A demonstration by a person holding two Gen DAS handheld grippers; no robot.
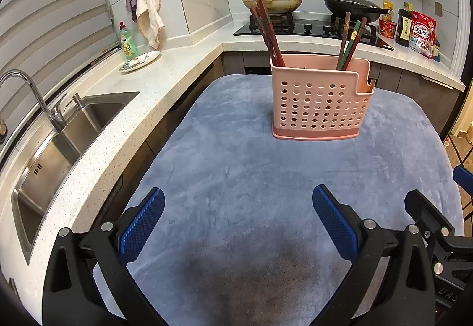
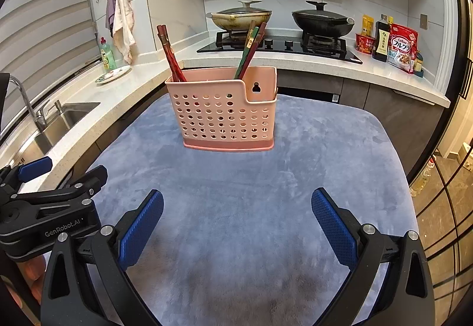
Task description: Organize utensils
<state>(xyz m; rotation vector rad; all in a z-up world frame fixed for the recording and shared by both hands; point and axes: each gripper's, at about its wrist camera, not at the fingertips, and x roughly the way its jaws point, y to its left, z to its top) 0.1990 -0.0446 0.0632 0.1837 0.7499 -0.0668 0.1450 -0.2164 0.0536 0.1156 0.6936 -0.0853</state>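
Observation:
A pink perforated utensil holder [image 1: 320, 101] [image 2: 224, 113] stands upright on a blue-grey plush cloth [image 1: 251, 178] [image 2: 242, 178]. Red chopsticks [image 1: 267, 30] [image 2: 170, 52] lean in its left compartment. Mixed brown, green and red chopsticks [image 1: 351, 40] [image 2: 249, 49] lean further right. My left gripper [image 1: 238, 199] is open, well short of the holder, nothing between its blue pads. My right gripper [image 2: 236, 202] is open too, low over the cloth. In the right wrist view the left gripper [image 2: 44, 196] shows at the left edge.
A white counter [image 1: 177, 66] wraps around the left and back, with a steel sink [image 1: 68, 134] and tap. A dish soap bottle [image 1: 127, 42] and plate sit behind it. Two lidded pans [image 2: 322, 20] rest on the hob; food packets [image 2: 399, 45] stand at the right.

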